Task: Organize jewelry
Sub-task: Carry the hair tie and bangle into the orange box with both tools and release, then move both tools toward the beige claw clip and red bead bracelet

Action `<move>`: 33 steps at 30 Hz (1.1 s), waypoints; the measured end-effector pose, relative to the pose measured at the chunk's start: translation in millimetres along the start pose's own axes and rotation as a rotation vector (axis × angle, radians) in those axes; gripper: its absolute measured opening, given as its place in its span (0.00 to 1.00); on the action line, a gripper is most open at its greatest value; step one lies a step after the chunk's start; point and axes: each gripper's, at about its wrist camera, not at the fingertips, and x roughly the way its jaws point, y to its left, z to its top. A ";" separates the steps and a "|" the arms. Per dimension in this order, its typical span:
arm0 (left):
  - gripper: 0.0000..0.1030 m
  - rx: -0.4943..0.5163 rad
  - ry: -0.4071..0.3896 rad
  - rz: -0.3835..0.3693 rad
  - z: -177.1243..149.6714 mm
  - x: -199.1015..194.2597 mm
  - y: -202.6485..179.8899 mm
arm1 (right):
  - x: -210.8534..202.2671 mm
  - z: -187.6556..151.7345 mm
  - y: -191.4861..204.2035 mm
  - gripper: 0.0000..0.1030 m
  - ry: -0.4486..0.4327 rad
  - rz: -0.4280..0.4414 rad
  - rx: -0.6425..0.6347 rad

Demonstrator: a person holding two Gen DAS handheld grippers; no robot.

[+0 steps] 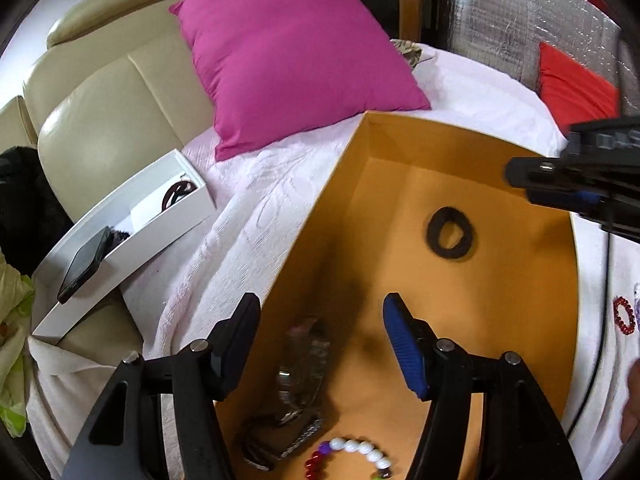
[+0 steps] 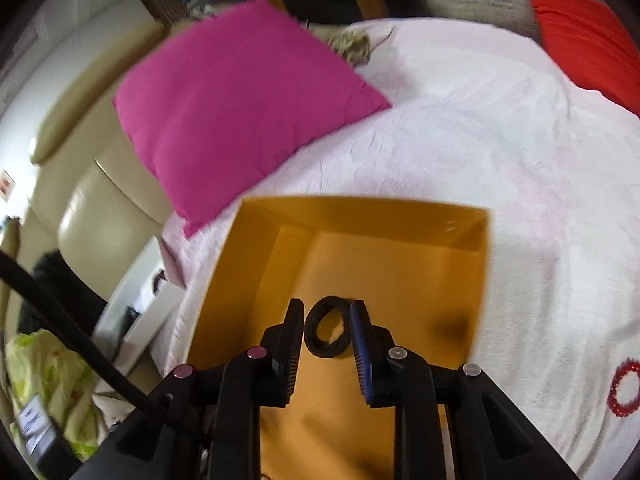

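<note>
An open orange box (image 1: 332,216) (image 2: 400,220) sits on a white bedspread. A black hair ring (image 1: 450,232) (image 2: 316,344) lies loose on the box floor. In the right wrist view my right gripper (image 2: 327,316) hangs just over it, jaws slightly apart, and the ring shows in the gap. The left wrist view shows the ring apart from the right gripper (image 1: 520,180). My left gripper (image 1: 320,320) is open astride the box's left wall, holding nothing. At the near end lie a white, red and purple bead bracelet (image 1: 352,450) and a metal watch (image 1: 300,380).
A red bead bracelet (image 1: 624,316) (image 2: 626,392) lies on the bedspread right of the box. A pink pillow (image 1: 288,60) (image 2: 240,108) leans behind it, a red one (image 1: 572,84) far right. A white tray (image 1: 120,248) with a phone rests on the beige sofa at left.
</note>
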 end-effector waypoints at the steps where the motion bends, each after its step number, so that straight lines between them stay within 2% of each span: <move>1: 0.63 0.006 -0.008 0.001 0.9 -1.8 -3.2 | -8.9 -1.6 -4.7 0.26 -0.016 0.006 0.004; 4: 0.63 0.038 -0.054 0.010 4.0 -12.8 -19.5 | -35.5 -7.5 -21.9 0.26 -0.053 0.006 0.018; 10: 0.63 0.131 -0.186 -0.018 4.1 -49.6 -68.2 | -104.1 -31.4 -85.7 0.26 -0.130 -0.021 0.093; 14: 0.64 0.211 -0.255 -0.060 -2.9 -67.7 -108.3 | -151.5 -58.1 -151.0 0.26 -0.177 -0.067 0.186; 20: 0.64 0.335 -0.303 -0.115 -16.1 -80.6 -163.8 | -203.2 -100.0 -244.5 0.26 -0.239 -0.129 0.368; 24: 0.65 0.393 -0.302 -0.160 -25.3 -83.9 -193.1 | -228.4 -127.6 -294.3 0.26 -0.310 -0.142 0.498; 28: 0.67 0.438 -0.254 -0.233 -36.2 -81.4 -217.9 | -237.9 -151.4 -338.5 0.40 -0.361 -0.122 0.649; 30: 0.73 0.460 -0.236 -0.263 -39.5 -80.2 -228.9 | -240.1 -153.7 -351.5 0.42 -0.369 -0.118 0.676; 33: 0.73 0.491 -0.205 -0.302 -43.2 -76.3 -243.1 | -234.9 -151.0 -365.3 0.46 -0.363 -0.119 0.699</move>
